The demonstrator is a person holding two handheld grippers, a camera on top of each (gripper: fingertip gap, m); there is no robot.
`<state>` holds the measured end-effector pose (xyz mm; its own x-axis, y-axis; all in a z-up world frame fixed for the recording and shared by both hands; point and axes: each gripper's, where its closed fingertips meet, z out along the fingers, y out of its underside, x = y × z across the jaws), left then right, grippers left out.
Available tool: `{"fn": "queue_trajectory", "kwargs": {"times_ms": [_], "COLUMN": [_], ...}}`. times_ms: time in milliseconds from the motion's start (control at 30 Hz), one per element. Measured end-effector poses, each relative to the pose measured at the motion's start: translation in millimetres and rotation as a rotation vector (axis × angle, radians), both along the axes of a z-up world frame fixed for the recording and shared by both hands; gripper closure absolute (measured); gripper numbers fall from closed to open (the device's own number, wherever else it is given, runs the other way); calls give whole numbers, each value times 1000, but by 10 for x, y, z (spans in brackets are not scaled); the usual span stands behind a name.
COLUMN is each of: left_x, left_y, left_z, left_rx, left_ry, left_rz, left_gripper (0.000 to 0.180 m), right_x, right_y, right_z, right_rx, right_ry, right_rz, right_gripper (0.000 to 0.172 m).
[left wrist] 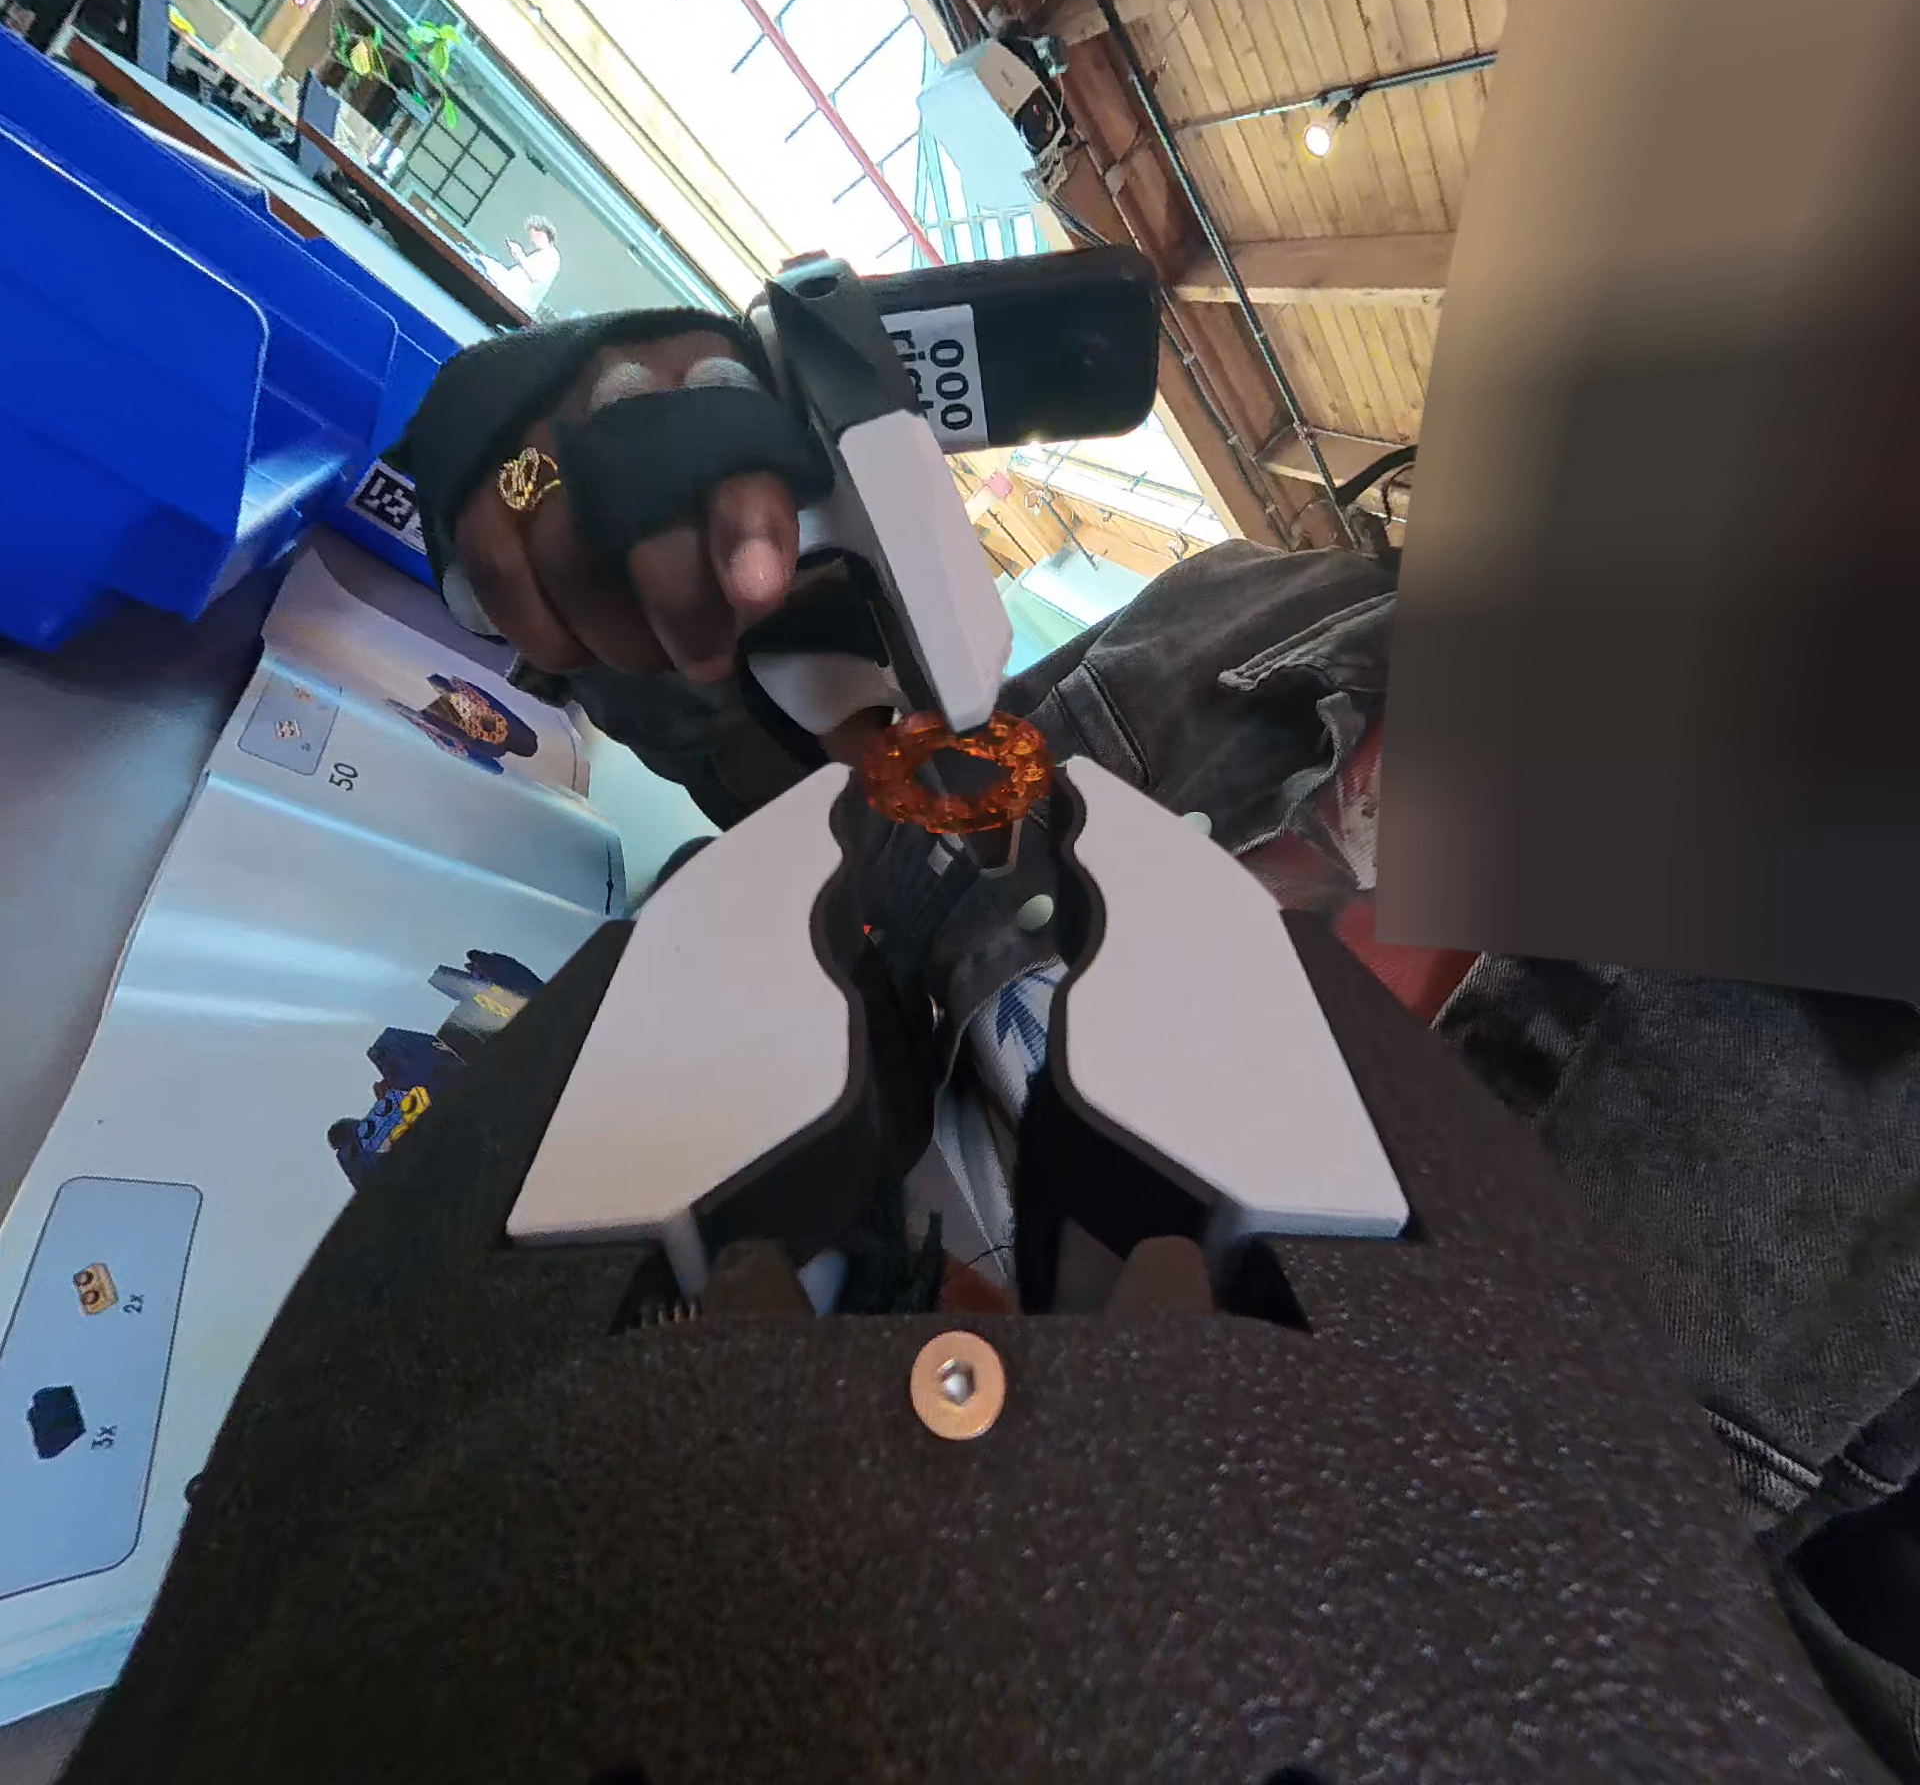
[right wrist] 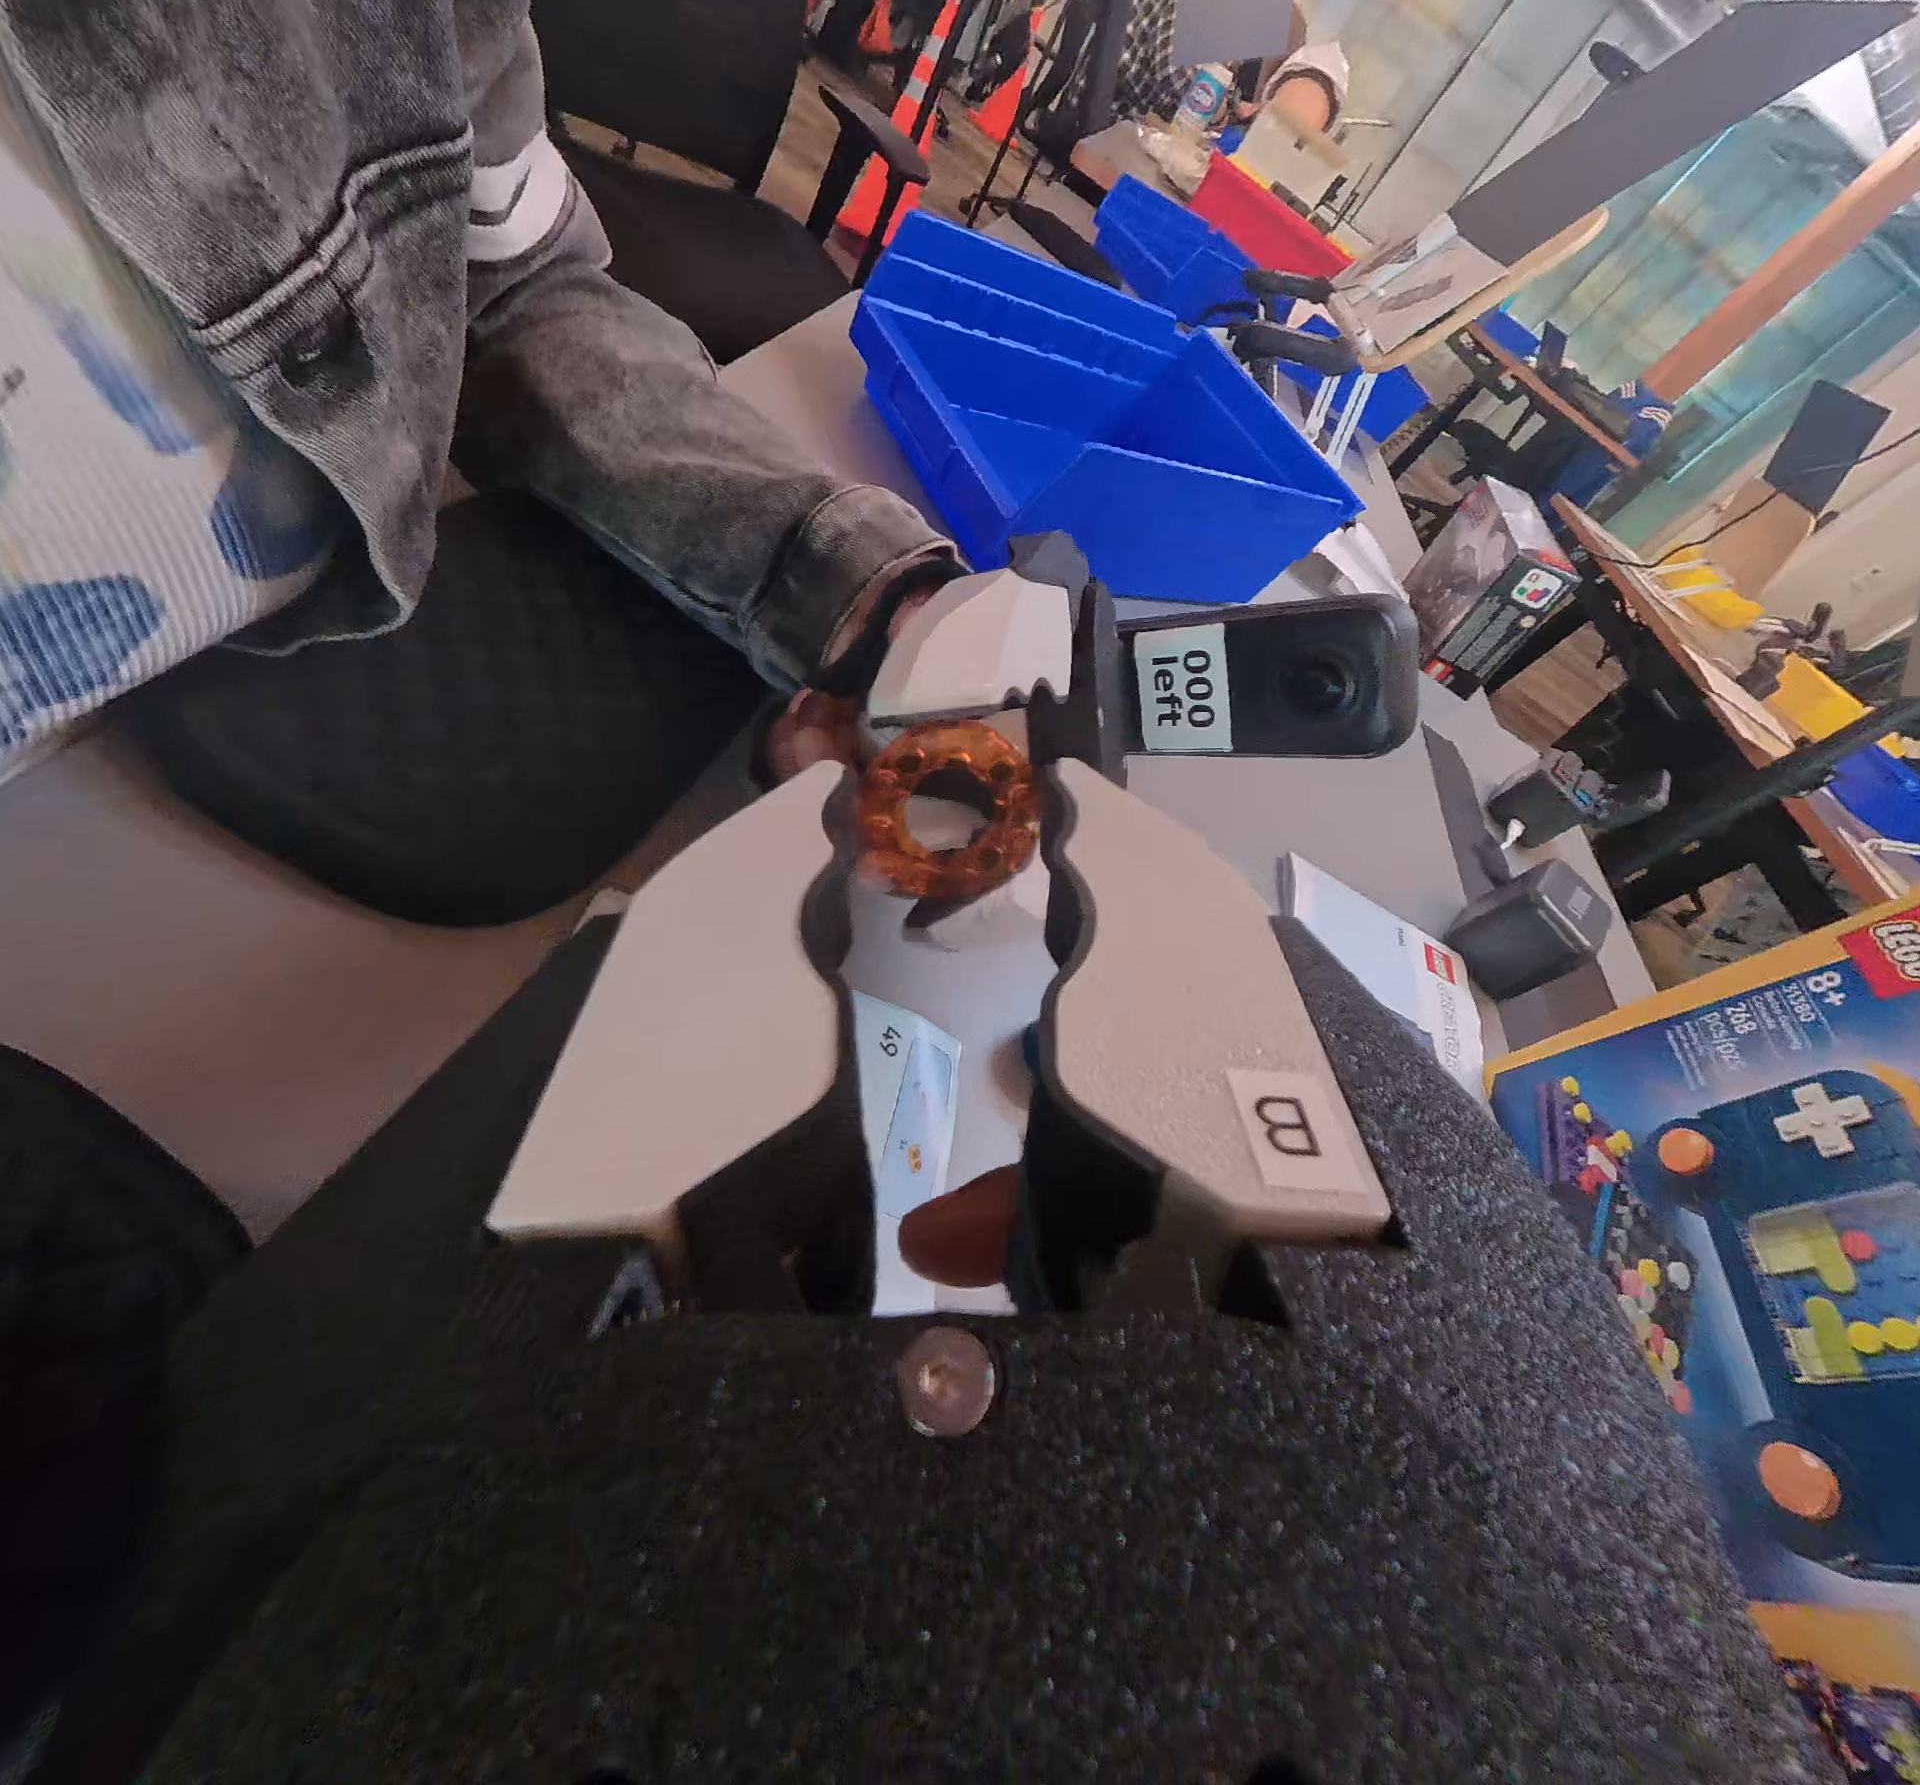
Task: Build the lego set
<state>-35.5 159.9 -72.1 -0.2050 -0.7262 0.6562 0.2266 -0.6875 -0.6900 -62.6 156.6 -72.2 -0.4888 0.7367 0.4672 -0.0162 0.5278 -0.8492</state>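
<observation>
Busy workshop, grey table (right wrist: 1299, 831) with blue bins (right wrist: 1091, 426) and an open instruction booklet (left wrist: 343, 904). Both grippers meet above it on one translucent orange ring (right wrist: 948, 826): the right gripper (right wrist: 948, 831) clamps its sides, the left gripper (left wrist: 951, 790) pinches its rim.

1 orange transparent ring (right wrist: 948, 826); 2 grippers, left (left wrist: 954, 779) & right (right wrist: 940, 826); 2 blue bins (right wrist: 1101, 426) nested; 1 toy-set box (right wrist: 1745, 1247); 1 instruction booklet (left wrist: 312, 904).

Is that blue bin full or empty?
Empty, as far as shows. The right wrist view looks into the blue bin and shows only bare blue walls and floor; its far corners are hidden.
</observation>
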Motion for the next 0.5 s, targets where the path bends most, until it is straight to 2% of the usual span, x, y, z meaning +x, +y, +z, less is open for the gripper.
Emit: {"fn": "queue_trajectory", "kwargs": {"times_ms": [500], "left_x": [-92], "left_y": [94], "left_z": [43], "left_rx": [-16], "left_ry": [-40], "left_rz": [54], "left_gripper": [148], "right_x": [-37], "right_y": [120], "right_z": [48], "right_rx": [28], "right_ry": [47], "right_rz": [-68], "right_gripper": [142]}}
